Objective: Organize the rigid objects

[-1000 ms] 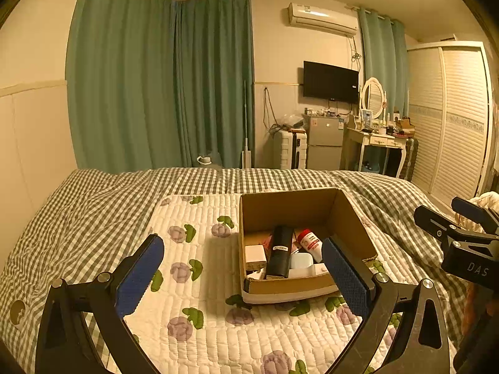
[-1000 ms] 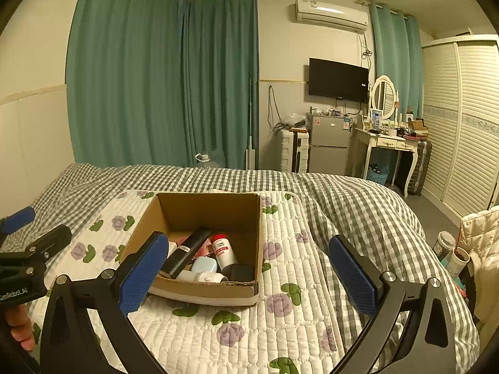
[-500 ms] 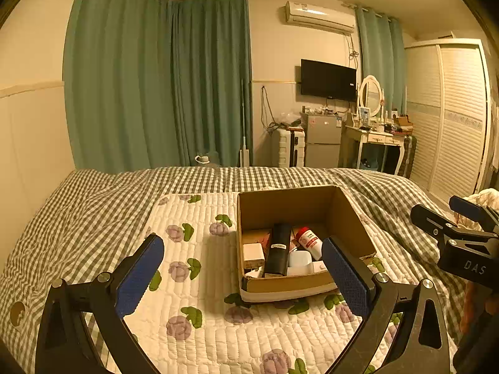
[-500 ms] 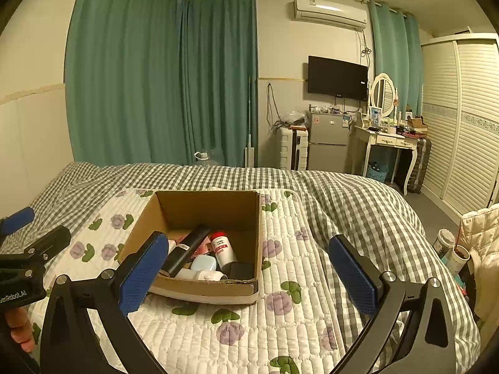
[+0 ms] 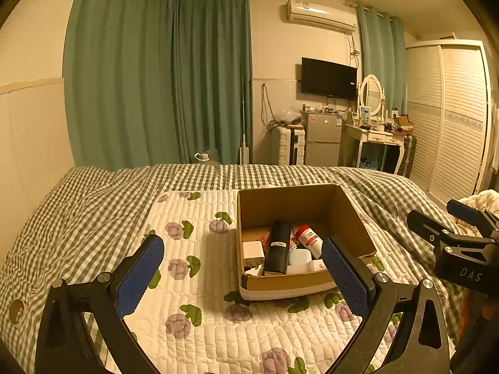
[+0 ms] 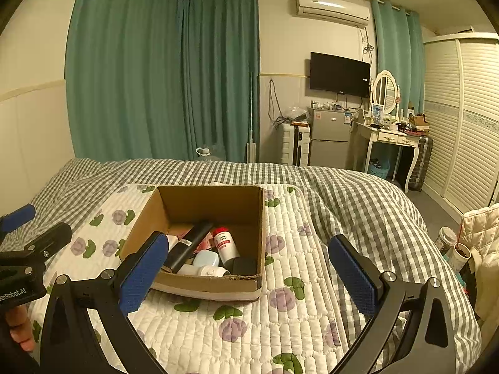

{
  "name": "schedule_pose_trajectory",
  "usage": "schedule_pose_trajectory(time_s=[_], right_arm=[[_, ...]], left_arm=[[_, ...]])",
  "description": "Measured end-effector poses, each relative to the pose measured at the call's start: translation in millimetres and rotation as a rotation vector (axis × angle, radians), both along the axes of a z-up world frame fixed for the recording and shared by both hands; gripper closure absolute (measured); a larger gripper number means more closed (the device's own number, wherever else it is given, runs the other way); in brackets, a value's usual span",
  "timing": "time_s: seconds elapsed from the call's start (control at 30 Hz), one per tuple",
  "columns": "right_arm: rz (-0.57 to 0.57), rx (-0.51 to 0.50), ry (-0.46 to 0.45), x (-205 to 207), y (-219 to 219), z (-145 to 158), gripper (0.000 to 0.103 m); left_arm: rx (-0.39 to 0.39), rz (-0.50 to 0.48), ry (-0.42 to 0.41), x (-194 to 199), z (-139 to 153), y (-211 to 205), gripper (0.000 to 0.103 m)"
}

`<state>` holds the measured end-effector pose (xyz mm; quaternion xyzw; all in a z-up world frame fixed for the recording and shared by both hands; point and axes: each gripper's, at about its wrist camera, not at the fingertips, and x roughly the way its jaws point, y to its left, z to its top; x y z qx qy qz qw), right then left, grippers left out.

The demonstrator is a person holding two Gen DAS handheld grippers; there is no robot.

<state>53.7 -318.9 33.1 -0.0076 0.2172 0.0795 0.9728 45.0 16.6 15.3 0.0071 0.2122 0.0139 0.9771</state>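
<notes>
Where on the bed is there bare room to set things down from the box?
The floral quilt left of the cardboard box is bare out to the checked blanket. There is a narrower bare strip right of the box, and quilt in front of it. The box floor is crowded: black tube, red-capped bottle, small white pieces. Both tongs open, empty.

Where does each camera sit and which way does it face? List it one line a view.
Left wrist: on the left gripper, looking along its open jaws over the bed at the box; the right gripper shows at the right edge.
Right wrist: on the right gripper, jaws open, facing the same box from its right; the left gripper and a hand show at left.
Shared: box, bed, TV wall.
</notes>
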Motion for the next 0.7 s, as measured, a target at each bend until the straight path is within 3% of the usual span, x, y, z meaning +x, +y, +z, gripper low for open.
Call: schedule_pose_trajectory(time_s=[0.7], right_arm=[[-0.015, -0.01, 0.013, 3.3, 1.2, -5.6, 0.0]], left_arm=[[-0.004, -0.009, 0.002, 1.7, -0.5, 3.5, 0.0]])
